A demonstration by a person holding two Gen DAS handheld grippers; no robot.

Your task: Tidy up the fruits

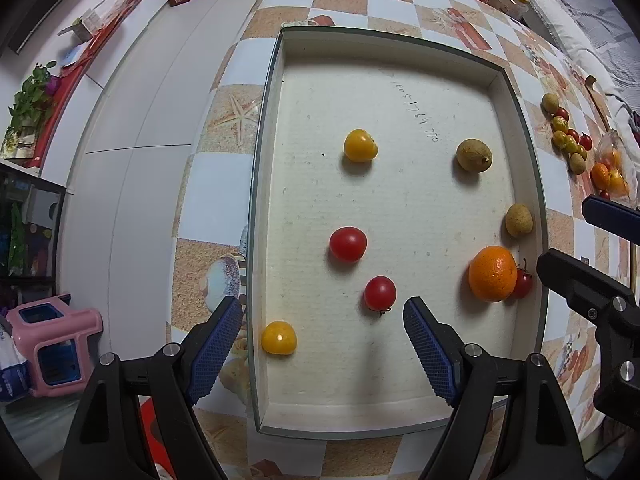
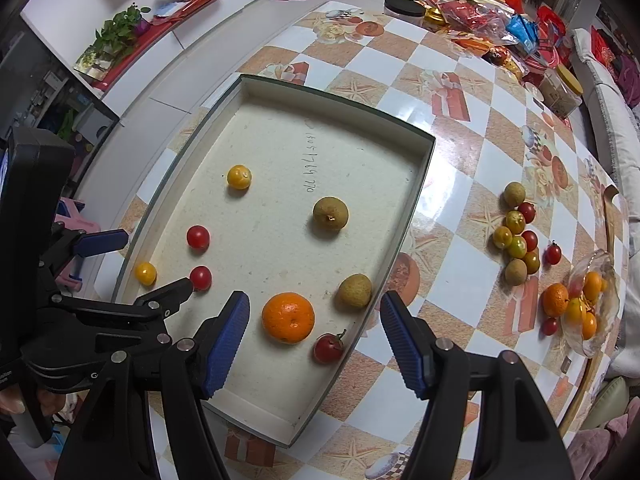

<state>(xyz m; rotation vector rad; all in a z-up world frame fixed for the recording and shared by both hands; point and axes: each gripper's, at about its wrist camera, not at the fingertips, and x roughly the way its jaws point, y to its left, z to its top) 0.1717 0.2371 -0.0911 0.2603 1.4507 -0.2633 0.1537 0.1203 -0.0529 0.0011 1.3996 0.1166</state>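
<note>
A shallow white tray on the checkered table holds an orange, two brown longans, two yellow tomatoes and three red tomatoes. My left gripper is open and empty above the tray's near left corner. My right gripper is open and empty above the orange and a red tomatoes. The left gripper also shows at the left of the right wrist view.
A pile of loose small fruits lies on the table right of the tray. A glass bowl with oranges stands further right, with an orange beside it. Snack bags and jars crowd the far table edge.
</note>
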